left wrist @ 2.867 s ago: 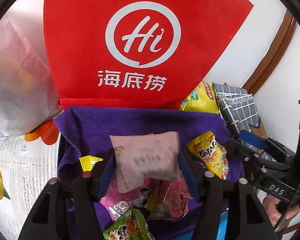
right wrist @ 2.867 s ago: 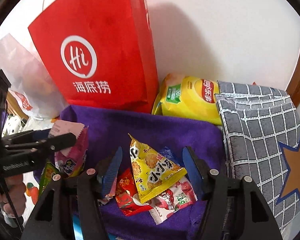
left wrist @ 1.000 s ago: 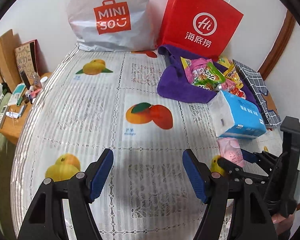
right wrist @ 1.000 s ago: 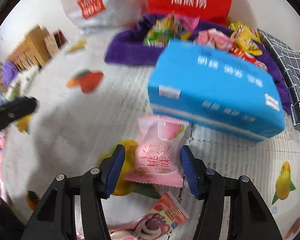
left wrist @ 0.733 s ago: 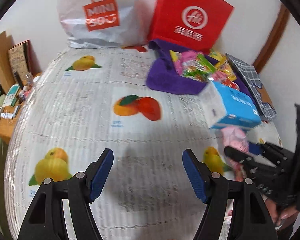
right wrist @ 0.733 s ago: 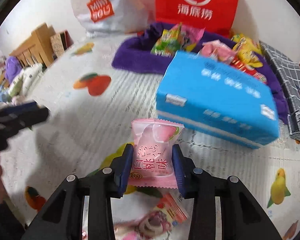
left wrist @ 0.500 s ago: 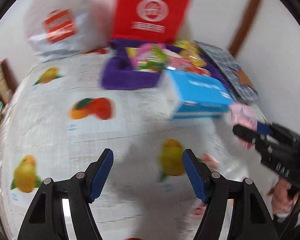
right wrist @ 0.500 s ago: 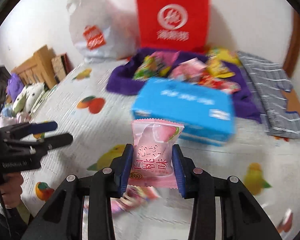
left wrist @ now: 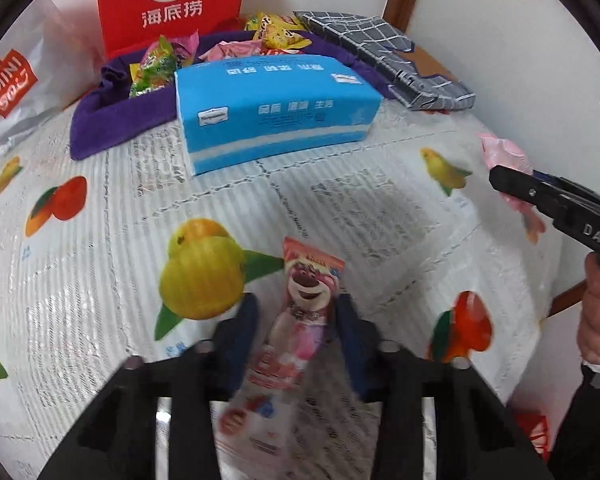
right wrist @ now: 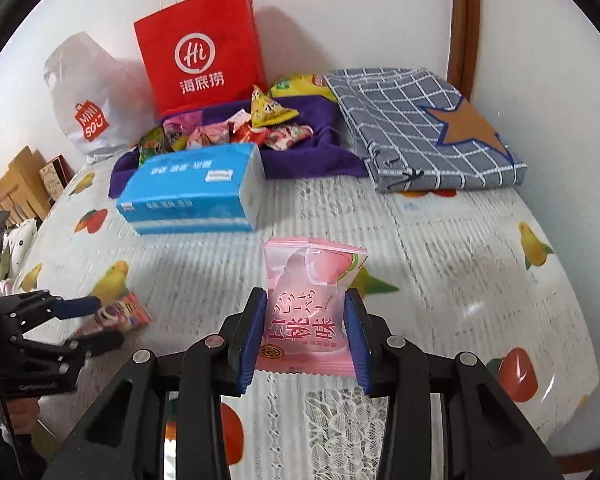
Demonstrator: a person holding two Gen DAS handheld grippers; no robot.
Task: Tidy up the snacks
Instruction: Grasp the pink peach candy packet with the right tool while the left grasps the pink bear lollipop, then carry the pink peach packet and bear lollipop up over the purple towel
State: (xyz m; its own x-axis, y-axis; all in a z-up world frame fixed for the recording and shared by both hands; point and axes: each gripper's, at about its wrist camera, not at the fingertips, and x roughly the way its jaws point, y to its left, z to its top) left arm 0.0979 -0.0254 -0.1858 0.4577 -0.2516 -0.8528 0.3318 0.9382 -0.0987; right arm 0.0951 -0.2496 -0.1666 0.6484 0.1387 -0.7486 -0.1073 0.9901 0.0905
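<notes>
My left gripper is closed around a pink bear-print snack packet that lies on the fruit-print tablecloth; the same packet shows in the right wrist view between the left gripper's fingers. My right gripper is shut on a pink peach snack packet and holds it above the table; it also shows in the left wrist view. Several snack packets lie piled on a purple cloth at the back.
A blue tissue pack lies in front of the purple cloth. A red paper bag and a white Miniso bag stand against the wall. A folded grey checked cloth lies at the back right. The table's right edge is near.
The left gripper, open a second ago, has moved over the bear packet and closed around it. The right gripper has closed on the peach packet and lifted it away from the tissue pack.
</notes>
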